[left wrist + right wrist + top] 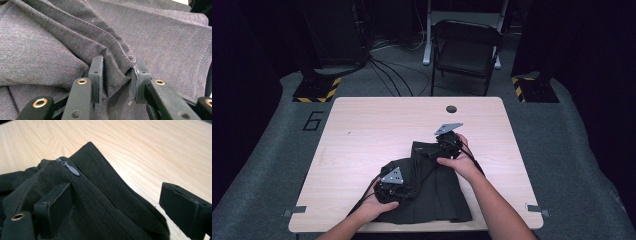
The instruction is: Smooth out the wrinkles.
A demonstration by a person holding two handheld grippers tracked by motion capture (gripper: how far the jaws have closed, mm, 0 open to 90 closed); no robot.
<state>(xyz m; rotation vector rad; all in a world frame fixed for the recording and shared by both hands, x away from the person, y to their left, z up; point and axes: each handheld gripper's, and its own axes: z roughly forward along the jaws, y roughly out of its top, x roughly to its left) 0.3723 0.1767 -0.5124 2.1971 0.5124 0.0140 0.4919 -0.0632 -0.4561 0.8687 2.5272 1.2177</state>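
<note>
The garment (432, 192) lies on the table's (362, 145) near edge, a chair (464, 50) behind.

text: "6" | on: grey floor mat (313, 121) | place: left of table (362, 125)

Dark garment (150, 35) cut off at every edge

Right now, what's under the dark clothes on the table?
The dark garment lies on the wooden table. Bare wood shows all around it. Whether anything lies beneath the cloth cannot be seen, because the folds cover it.
</note>
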